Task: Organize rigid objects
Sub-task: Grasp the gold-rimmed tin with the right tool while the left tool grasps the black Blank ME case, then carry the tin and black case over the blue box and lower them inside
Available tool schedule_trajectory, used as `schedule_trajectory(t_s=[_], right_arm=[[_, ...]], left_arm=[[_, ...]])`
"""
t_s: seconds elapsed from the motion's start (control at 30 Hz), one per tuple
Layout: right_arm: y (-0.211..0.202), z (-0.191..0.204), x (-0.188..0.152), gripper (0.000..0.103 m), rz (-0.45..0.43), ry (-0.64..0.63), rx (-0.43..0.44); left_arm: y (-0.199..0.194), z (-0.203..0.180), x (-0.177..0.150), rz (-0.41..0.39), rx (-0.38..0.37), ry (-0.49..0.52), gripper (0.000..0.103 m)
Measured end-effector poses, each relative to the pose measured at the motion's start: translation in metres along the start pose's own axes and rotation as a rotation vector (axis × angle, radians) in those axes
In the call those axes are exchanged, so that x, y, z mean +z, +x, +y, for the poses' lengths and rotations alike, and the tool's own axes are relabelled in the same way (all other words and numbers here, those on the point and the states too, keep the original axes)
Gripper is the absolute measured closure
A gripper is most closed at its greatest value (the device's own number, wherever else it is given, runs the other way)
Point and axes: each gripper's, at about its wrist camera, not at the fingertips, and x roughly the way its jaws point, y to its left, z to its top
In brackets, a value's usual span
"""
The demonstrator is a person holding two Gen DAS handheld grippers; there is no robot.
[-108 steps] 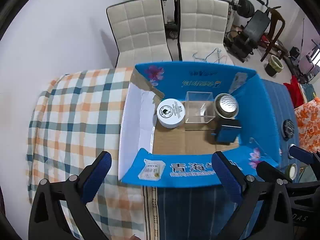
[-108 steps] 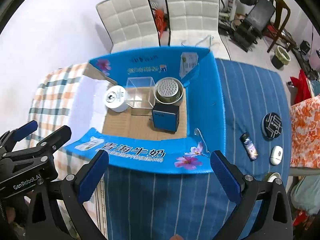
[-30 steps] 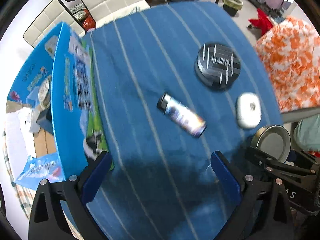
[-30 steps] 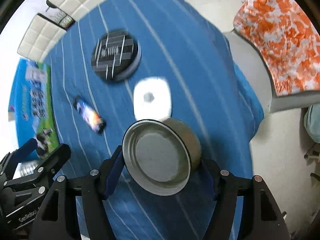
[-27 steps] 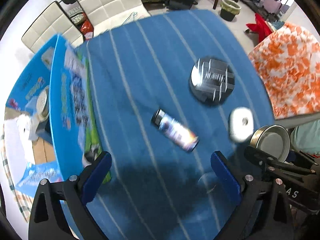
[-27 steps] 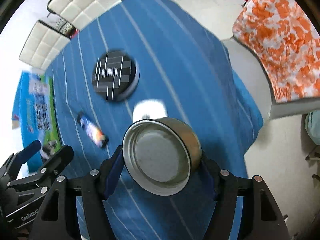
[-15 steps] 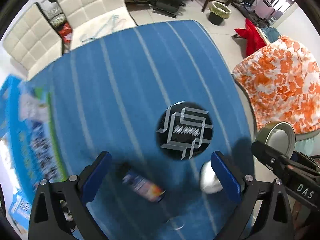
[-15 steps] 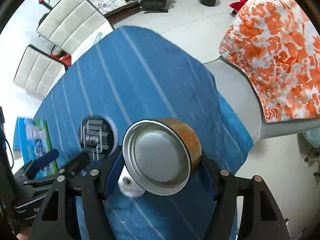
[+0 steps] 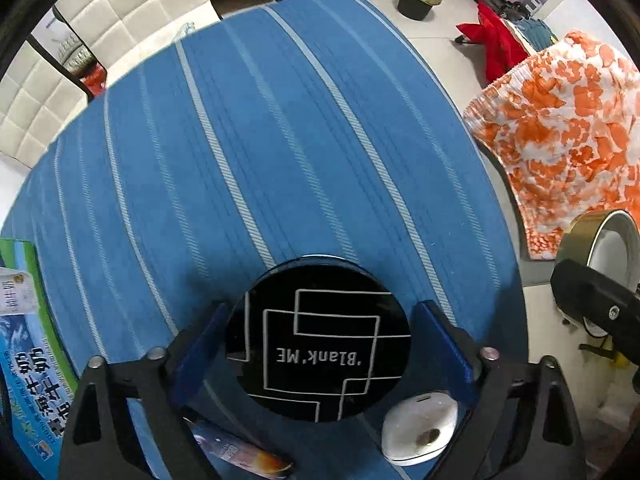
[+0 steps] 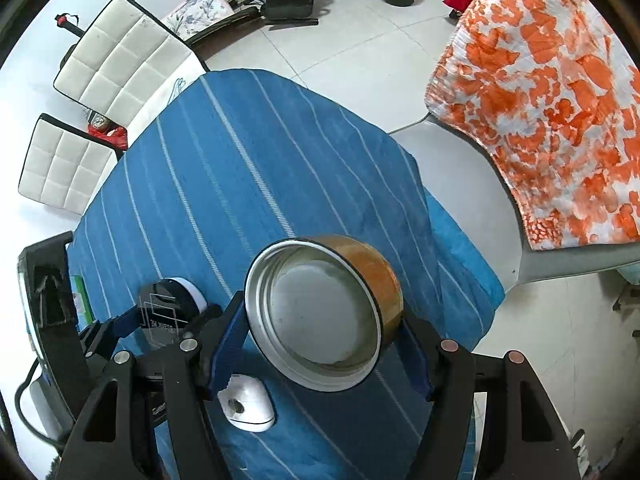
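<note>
My right gripper (image 10: 320,348) clamps the gold round tin (image 10: 324,312). My left gripper (image 9: 320,352) closely brackets the black round disc (image 9: 318,340); I cannot tell whether it grips. White oval case (image 9: 420,430) and dark slim lighter (image 9: 240,452) remain unboxed.

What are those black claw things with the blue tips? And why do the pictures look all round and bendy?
Those are two grabbers, each held in one of a person's hands. A small wide-eyed camera sits on each grabber and looks out along its two fingers, which bends the picture round.

One picture comes from the left gripper. Its blue-padded fingers sit on either side of a black round case with white lines and writing; I cannot tell if they squeeze it yet. Close by, on the blue striped tablecloth, lie a white oval gadget and a small colourful tube. A blue printed box stands at the left edge.

The other picture comes from the right gripper. It is pinching a gold tin, lifted over the cloth, open side towards the camera.
</note>
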Motion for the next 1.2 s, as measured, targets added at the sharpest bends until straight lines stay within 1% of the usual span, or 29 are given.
schedule_trajectory(t_s=[0.03, 0.07, 0.1, 0.27, 0.37, 0.57, 0.8, 0.97, 1.1, 1.13, 1.2], right_arm=[[0.002, 0.003, -0.001, 0.032, 0.001, -0.007, 0.003], [0.003, 0.006, -0.002, 0.032, 0.004, -0.010, 0.006], [0.005, 0.009, -0.003, 0.032, 0.007, -0.014, 0.012], [0.005, 0.026, -0.007, 0.032, 0.005, -0.047, 0.025], [-0.001, 0.036, -0.011, 0.032, -0.005, -0.076, 0.026], [-0.021, 0.055, -0.022, 0.032, -0.022, -0.108, 0.046], [-0.063, 0.082, -0.047, 0.033, -0.062, -0.151, 0.079], [-0.101, 0.119, -0.072, 0.033, -0.109, -0.204, 0.108], [-0.128, 0.159, -0.101, 0.033, -0.136, -0.245, 0.148], [-0.136, 0.176, -0.111, 0.033, -0.145, -0.265, 0.161], [-0.144, 0.198, -0.126, 0.033, -0.155, -0.290, 0.176]], left_arm=[[-0.003, 0.002, -0.002, -0.017, 0.014, 0.006, 0.029], [-0.005, 0.004, -0.003, -0.026, 0.010, 0.008, 0.030], [-0.005, 0.007, -0.005, -0.022, 0.000, 0.000, 0.030], [-0.011, 0.021, -0.015, -0.032, 0.020, -0.035, 0.030], [-0.023, 0.026, -0.021, -0.056, 0.030, -0.049, 0.030], [-0.064, 0.032, -0.034, -0.145, 0.049, -0.051, 0.030], [-0.118, 0.054, -0.061, -0.233, 0.044, -0.078, 0.030], [-0.155, 0.076, -0.084, -0.294, 0.039, -0.104, 0.030], [-0.191, 0.104, -0.109, -0.349, 0.048, -0.122, 0.030], [-0.197, 0.109, -0.114, -0.359, 0.050, -0.127, 0.030], [-0.213, 0.127, -0.129, -0.379, 0.070, -0.137, 0.030]])
